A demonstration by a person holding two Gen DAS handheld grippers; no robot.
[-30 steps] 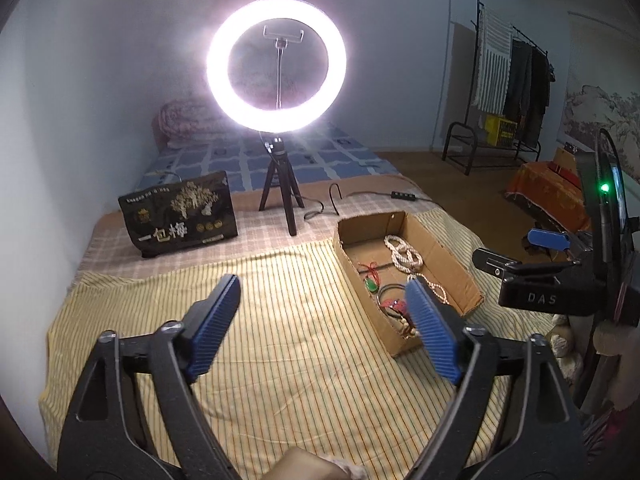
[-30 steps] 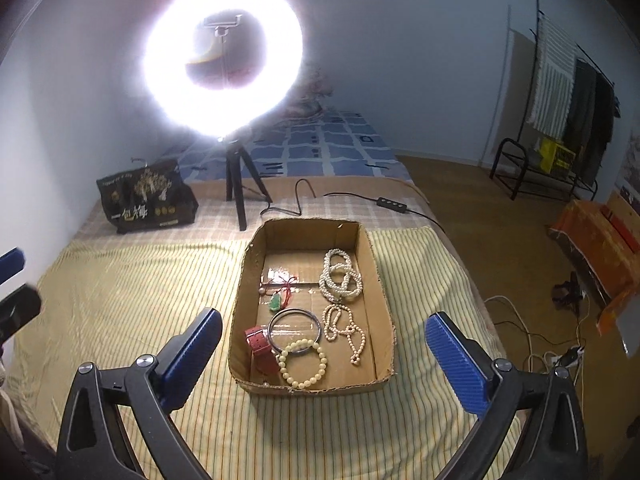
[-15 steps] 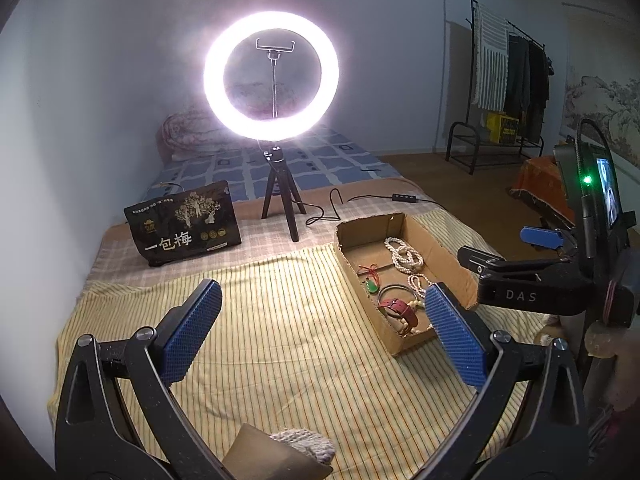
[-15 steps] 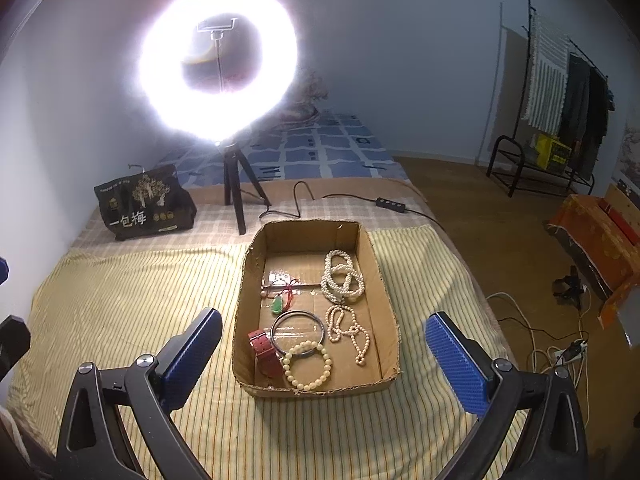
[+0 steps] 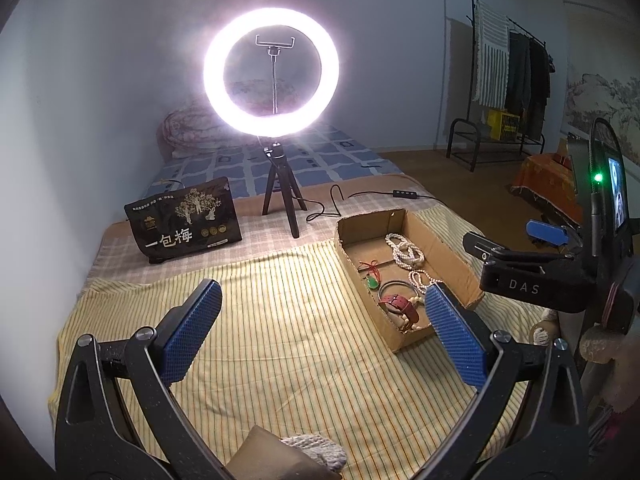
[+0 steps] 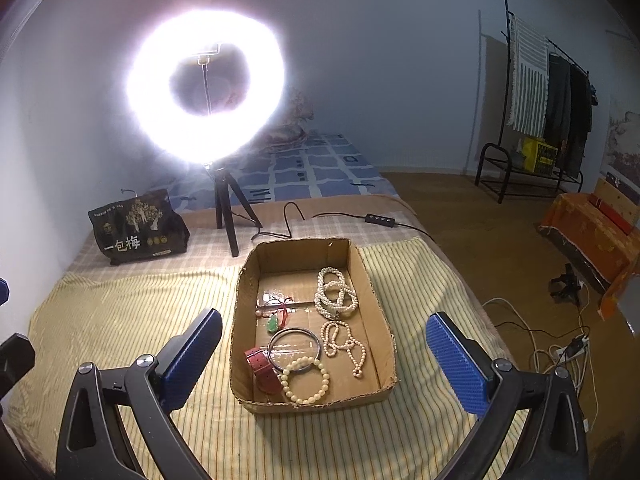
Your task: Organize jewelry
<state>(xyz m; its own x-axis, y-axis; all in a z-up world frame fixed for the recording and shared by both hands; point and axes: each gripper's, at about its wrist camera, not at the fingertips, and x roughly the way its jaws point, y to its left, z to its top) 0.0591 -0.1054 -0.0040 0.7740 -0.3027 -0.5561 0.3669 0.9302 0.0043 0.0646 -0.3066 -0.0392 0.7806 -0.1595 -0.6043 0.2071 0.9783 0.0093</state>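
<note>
Right wrist view: the right gripper (image 6: 324,360) is spread wide, nothing held, above the near end of the cardboard box (image 6: 372,288) where the jewelry (image 6: 306,380) lies. The left gripper (image 5: 320,332) is likewise gaped and empty, over the striped cloth (image 5: 280,320) left of the box.

Lit ring light (image 5: 271,72) on tripod – black bag (image 5: 185,220) beside it.

Counts: 1 shallow brown cardboard box (image 6: 378,304). Inside it: 1 coiled white pearl strand (image 6: 334,290) far right, 1 pinkish bead strand (image 6: 344,344) nearer, 1 cream bead bracelet (image 6: 306,380) near edge, 1 plain metal bangle (image 6: 295,346), 1 red leather watch strap (image 6: 262,368) near left, 1 green pendant on red cord (image 6: 274,322). Outside: 1 lit ring light on tripod (image 6: 206,88), 1 black printed bag (image 6: 138,226) far left.
</note>
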